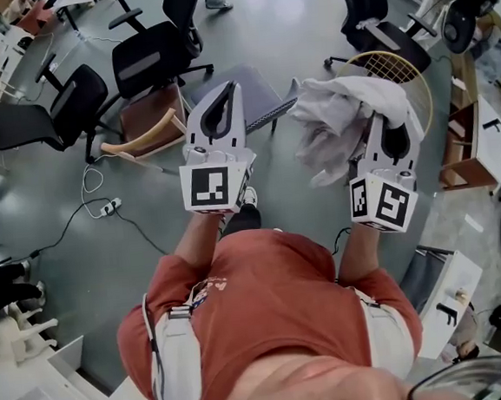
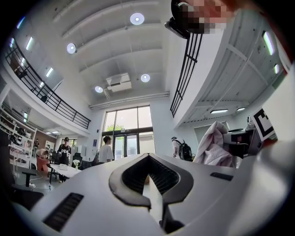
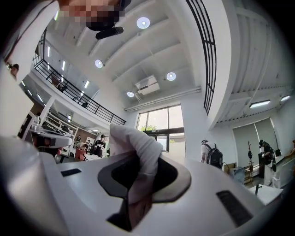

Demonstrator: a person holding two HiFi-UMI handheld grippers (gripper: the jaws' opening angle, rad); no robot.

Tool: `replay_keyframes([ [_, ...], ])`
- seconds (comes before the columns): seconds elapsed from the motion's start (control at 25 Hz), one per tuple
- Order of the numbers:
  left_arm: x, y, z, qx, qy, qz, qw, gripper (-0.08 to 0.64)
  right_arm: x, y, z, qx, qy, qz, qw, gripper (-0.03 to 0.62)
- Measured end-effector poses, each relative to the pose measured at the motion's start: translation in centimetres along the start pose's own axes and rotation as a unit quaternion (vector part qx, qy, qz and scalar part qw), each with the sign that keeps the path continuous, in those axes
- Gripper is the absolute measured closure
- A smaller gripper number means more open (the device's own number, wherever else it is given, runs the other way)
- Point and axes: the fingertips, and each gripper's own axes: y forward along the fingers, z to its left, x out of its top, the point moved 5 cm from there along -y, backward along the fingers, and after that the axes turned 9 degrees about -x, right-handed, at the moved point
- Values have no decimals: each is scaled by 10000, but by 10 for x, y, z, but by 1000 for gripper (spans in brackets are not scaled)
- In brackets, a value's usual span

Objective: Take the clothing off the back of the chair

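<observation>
A crumpled white garment (image 1: 345,117) hangs bunched from my right gripper (image 1: 385,126), whose jaws are shut on a fold of it. In the right gripper view the white cloth (image 3: 134,144) fills the gap between the jaws of the right gripper (image 3: 146,154). Just behind the garment stands a chair with a round wicker back (image 1: 398,66); the cloth is lifted off it. My left gripper (image 1: 229,88) is held level beside it to the left, shut and holding nothing. The left gripper (image 2: 148,156) shows the garment (image 2: 213,147) off to its right.
Black office chairs (image 1: 147,60) (image 1: 38,117) and a wooden chair with a brown seat (image 1: 151,125) stand to the left. A grey padded seat (image 1: 248,97) lies under the left gripper. A cable and power strip (image 1: 107,207) lie on the floor. White furniture (image 1: 490,143) lines the right.
</observation>
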Motion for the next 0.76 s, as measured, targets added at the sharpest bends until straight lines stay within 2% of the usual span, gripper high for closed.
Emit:
replay_keyframes([
  [0.76, -4, 8, 5, 64, 65, 18, 10000, 548, -5, 10, 4, 146, 19, 1, 9999, 512],
])
